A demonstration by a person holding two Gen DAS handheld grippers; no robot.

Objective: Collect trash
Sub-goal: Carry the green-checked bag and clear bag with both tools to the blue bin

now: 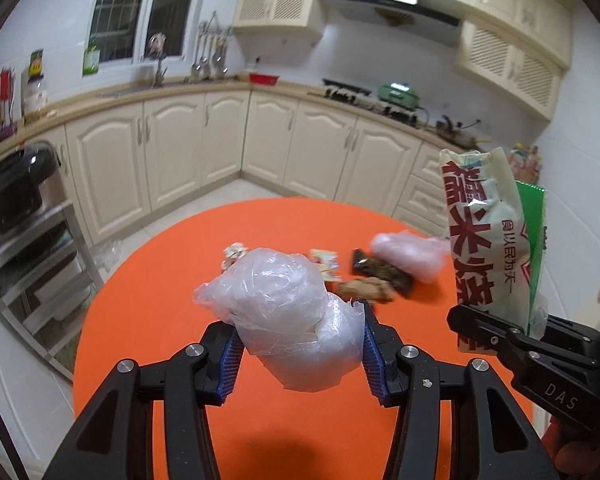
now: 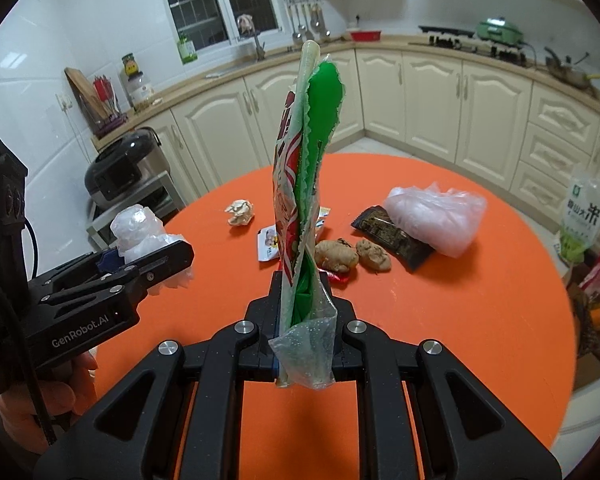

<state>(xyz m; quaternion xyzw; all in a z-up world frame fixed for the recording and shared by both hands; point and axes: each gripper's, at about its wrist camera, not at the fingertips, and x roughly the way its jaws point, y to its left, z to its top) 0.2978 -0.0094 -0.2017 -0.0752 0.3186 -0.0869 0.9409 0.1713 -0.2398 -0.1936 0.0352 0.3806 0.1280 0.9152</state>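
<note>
Right wrist: wrappers (image 2: 300, 184) hide small table (image 2: 460, 320) trash.

The round table (image 2: 480, 320) is plain bright orange. At centre frame in the right wrist view stands a cream wrapper (image 2: 290, 184) with bold red characters, backed by a solid green wrapper (image 2: 320, 120). The bunched plastic bag (image 1: 296, 316) at lower centre of the left wrist view is translucent white, between ribbed blue pads (image 1: 230, 364) on black fingers. At right centre lie a pale pink bag (image 2: 436, 216) and a dark brown packet (image 2: 392, 236) (print too blurred to read). Cabinets (image 2: 432, 96) are cream.
</note>
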